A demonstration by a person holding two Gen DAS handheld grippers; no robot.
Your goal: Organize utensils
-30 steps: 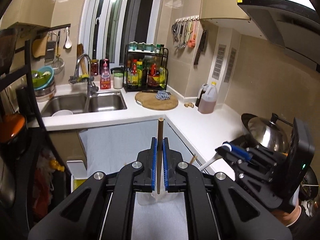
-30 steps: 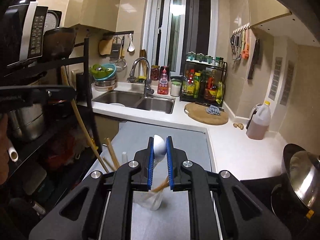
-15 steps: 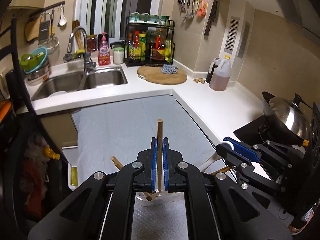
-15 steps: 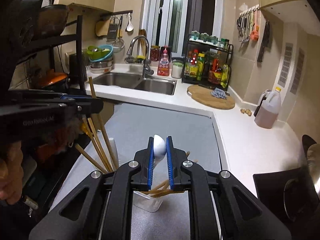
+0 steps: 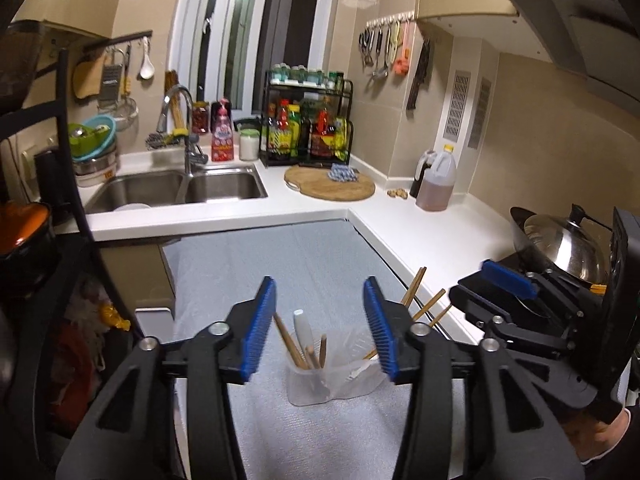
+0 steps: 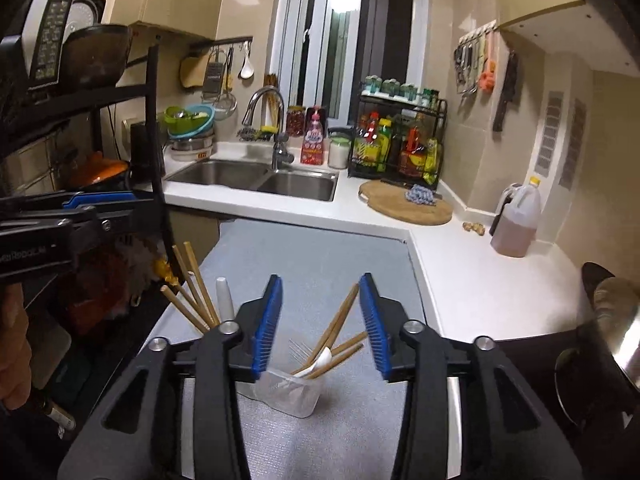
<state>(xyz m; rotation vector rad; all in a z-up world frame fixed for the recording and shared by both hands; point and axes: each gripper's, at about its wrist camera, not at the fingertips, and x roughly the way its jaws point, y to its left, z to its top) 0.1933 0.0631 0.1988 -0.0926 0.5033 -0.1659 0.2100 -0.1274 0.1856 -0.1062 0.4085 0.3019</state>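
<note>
A clear plastic cup (image 5: 332, 384) stands on the grey mat (image 5: 296, 264), also in the right wrist view (image 6: 288, 394). It holds several wooden chopsticks (image 5: 292, 346) and white spoons (image 5: 303, 328). In the right wrist view, chopsticks (image 6: 336, 324) and a white spoon (image 6: 320, 360) lean out of it. My left gripper (image 5: 320, 320) is open and empty just above the cup. My right gripper (image 6: 320, 322) is open and empty above the cup too. The right gripper shows in the left wrist view (image 5: 504, 276), and the left gripper in the right wrist view (image 6: 96, 202).
A white counter (image 5: 416, 232) wraps around the mat, with a double sink (image 5: 180, 188), a round cutting board (image 5: 330, 188), an oil jug (image 5: 438, 182) and a spice rack (image 5: 308, 128). A wok with a steel lid (image 5: 560, 248) is at right. A black shelf rack (image 6: 80, 128) stands at left.
Both grippers have opened. The chopstick from my left gripper and the white spoon from my right gripper now rest in the cup.
</note>
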